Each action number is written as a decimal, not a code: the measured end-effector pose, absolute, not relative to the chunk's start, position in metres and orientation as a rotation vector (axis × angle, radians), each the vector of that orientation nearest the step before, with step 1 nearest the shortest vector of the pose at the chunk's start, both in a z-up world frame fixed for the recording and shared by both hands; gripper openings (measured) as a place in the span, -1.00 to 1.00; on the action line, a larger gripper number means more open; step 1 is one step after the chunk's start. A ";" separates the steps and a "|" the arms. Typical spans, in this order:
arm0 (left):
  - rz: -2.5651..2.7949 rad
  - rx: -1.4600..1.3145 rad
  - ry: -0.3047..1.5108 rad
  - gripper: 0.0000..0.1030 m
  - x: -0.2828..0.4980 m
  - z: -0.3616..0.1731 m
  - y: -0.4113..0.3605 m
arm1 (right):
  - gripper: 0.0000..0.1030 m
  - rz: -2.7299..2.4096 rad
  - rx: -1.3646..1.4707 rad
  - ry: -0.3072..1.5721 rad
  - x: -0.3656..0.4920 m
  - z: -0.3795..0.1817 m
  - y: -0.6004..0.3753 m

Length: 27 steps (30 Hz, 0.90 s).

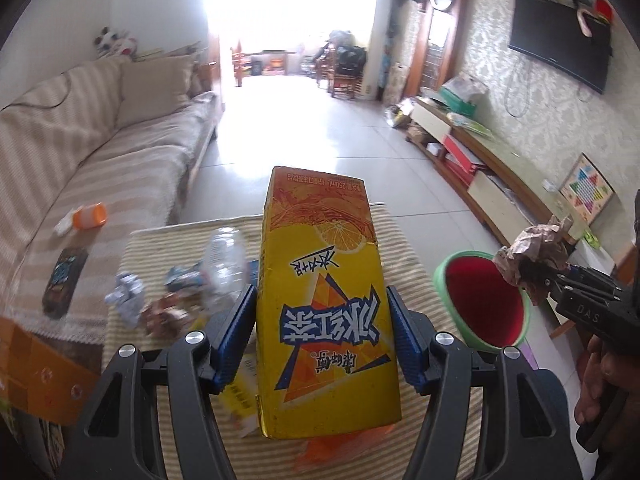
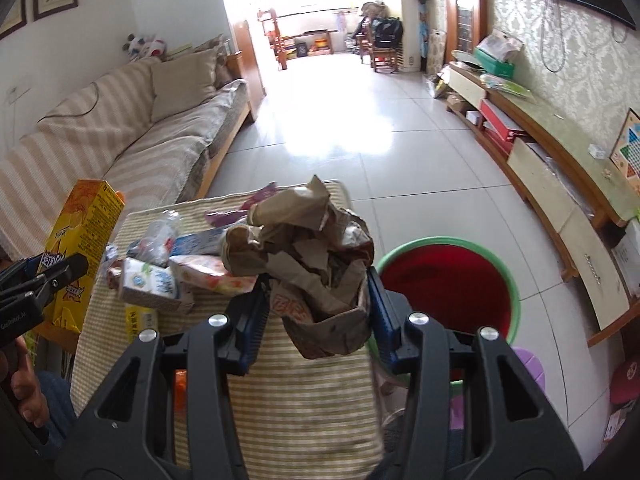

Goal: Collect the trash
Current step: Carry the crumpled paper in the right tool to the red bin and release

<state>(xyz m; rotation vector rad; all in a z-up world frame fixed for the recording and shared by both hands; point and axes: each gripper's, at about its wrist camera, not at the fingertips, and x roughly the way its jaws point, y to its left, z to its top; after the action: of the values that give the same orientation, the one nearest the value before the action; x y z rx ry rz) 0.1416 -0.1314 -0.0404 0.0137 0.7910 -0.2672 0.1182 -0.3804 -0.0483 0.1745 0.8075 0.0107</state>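
Observation:
My left gripper is shut on a yellow iced-tea carton, held up above the striped table. My right gripper is shut on a crumpled brown paper bag, also lifted off the table. In the left wrist view the paper bag hangs at the right, near the rim of the green bin with the red liner. The right wrist view shows the bin just right of the bag, and the carton at the far left. More trash lies on the table: a clear plastic bottle, a crumpled wrapper, a tissue pack.
A striped sofa runs along the left with an orange-capped bottle and a dark pack on it. A low TV cabinet lines the right wall. A purple stool stands beside the bin. Tiled floor stretches ahead.

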 end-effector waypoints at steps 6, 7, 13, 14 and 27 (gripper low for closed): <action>-0.406 0.020 0.808 0.17 0.164 -0.044 -0.202 | -0.13 -0.074 0.222 0.816 0.119 -0.057 -0.437; -0.426 0.022 0.810 0.17 0.167 -0.045 -0.214 | -0.13 -0.086 0.230 0.819 0.120 -0.059 -0.446; -0.549 0.026 0.842 0.17 0.189 -0.059 -0.281 | -0.13 -0.154 0.269 0.824 0.124 -0.067 -0.494; -0.565 0.028 0.848 0.17 0.191 -0.060 -0.291 | -0.13 -0.163 0.278 0.824 0.125 -0.068 -0.502; -0.725 0.009 0.936 0.17 0.217 -0.099 -0.367 | -0.08 -0.204 0.337 0.867 0.146 -0.099 -0.547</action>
<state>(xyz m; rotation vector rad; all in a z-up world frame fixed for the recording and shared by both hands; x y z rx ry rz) 0.2168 -0.3671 -0.0989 0.0093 0.9365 -0.7250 0.1456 -0.5470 -0.0992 0.3366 0.8675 -0.2037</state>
